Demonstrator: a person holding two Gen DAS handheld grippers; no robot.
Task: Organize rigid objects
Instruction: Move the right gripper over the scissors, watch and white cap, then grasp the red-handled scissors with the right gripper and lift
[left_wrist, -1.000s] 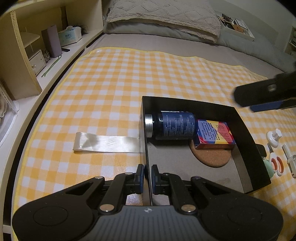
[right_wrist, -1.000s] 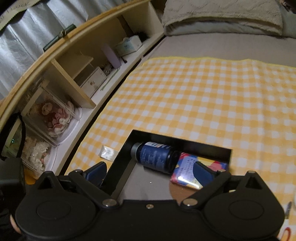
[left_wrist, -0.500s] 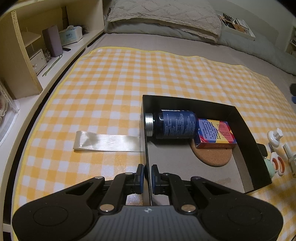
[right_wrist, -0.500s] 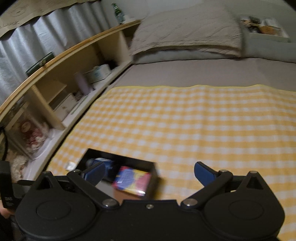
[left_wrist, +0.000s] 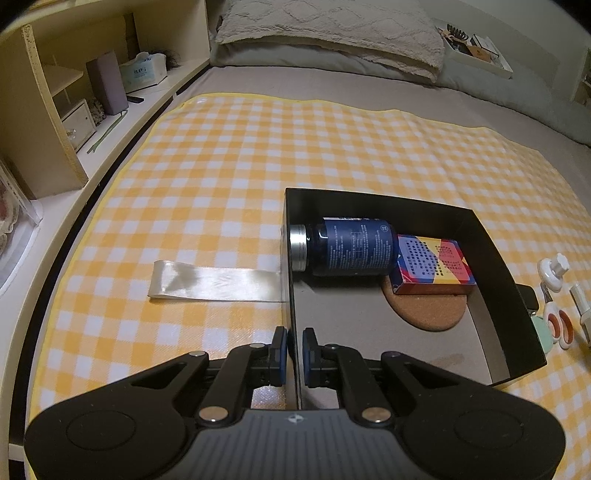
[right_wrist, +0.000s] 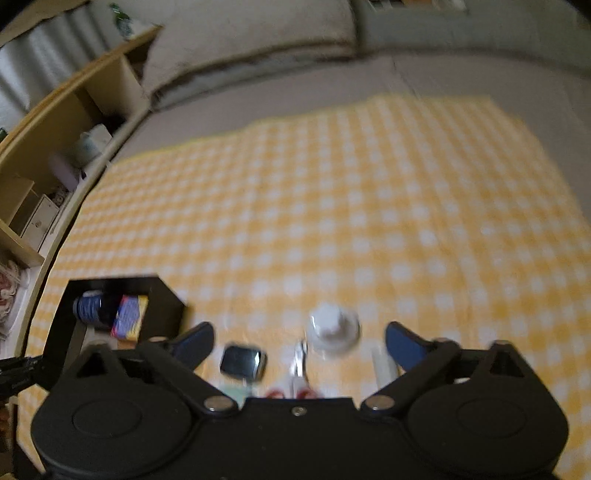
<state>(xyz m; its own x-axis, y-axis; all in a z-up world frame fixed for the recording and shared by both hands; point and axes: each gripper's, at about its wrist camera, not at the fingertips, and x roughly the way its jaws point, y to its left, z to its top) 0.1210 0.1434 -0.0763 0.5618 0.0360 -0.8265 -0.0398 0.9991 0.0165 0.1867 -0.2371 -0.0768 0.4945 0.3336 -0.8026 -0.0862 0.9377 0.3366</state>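
A black open box (left_wrist: 491, 254) lies on the yellow checked cloth. In it lie a dark blue bottle (left_wrist: 351, 246) on its side, a colourful small carton (left_wrist: 432, 266) and a cork coaster (left_wrist: 428, 314). My left gripper (left_wrist: 293, 347) is shut on the box's near left wall. My right gripper (right_wrist: 299, 341) is open and empty above loose items right of the box: a white knob-like piece (right_wrist: 332, 328), a small black device (right_wrist: 243, 362) and red-handled scissors (right_wrist: 299, 373). The right wrist view is blurred.
A clear tape strip (left_wrist: 218, 282) lies left of the box. A wooden shelf unit (left_wrist: 48, 122) with small items runs along the left. Pillows (left_wrist: 328, 29) lie at the far end of the bed. More white pieces (left_wrist: 554, 266) sit right of the box.
My right gripper has swung away from over the box to the right and now hangs over the loose items. The left gripper and the box have stayed put.
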